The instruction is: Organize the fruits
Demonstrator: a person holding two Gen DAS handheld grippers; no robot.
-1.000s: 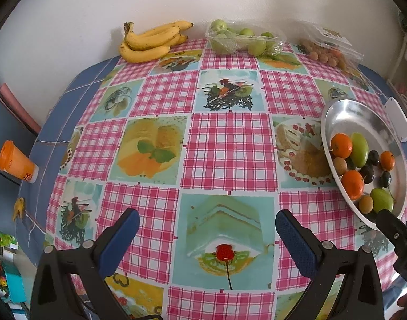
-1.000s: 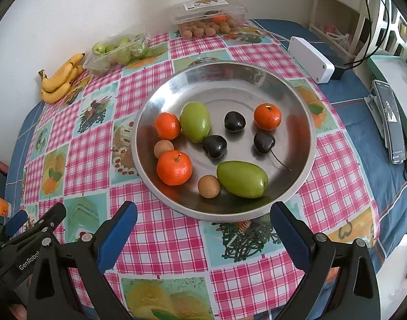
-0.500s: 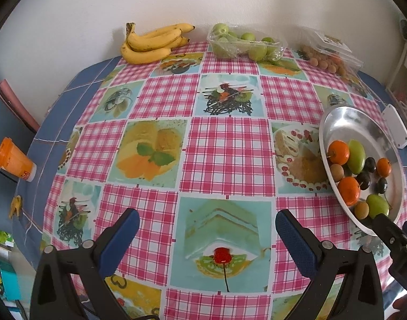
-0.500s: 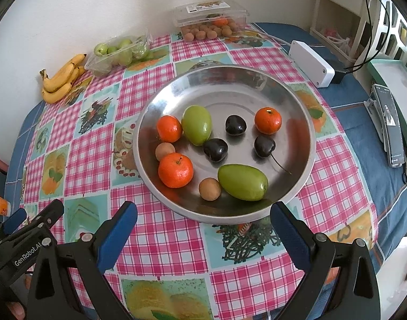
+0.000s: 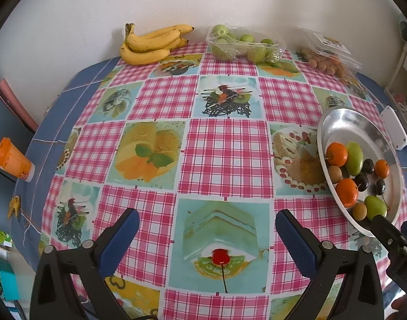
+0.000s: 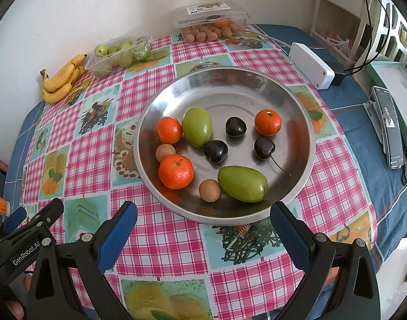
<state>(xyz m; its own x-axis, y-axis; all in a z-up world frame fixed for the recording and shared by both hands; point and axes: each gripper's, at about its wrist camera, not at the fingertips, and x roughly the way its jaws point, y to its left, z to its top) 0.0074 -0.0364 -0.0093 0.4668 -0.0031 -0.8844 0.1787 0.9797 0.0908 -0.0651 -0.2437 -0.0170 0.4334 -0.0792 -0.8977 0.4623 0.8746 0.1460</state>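
A round metal plate (image 6: 296, 98) lies on the checked tablecloth and holds three oranges, two green fruits (image 6: 242, 184), three dark cherries (image 6: 215, 151) and two small brown fruits. My right gripper (image 6: 203, 222) hovers open just in front of the plate's near rim, nothing between its fingers. The plate (image 5: 344, 122) sits at the right in the left wrist view. My left gripper (image 5: 207, 230) stands open over the tablecloth, well left of the plate. A bunch of bananas (image 5: 150, 44) lies at the far edge by the wall.
A clear tub of green fruits (image 5: 243, 44) and a lidded box of small brown fruits (image 6: 210, 22) sit at the back. A white power strip (image 6: 311, 65) and a phone (image 6: 390, 126) lie right of the plate. An orange cup (image 5: 12, 164) stands off the table's left.
Both views have shifted slightly, as if the grippers pulled back and up a little. Both stay open and the fruits have not moved.
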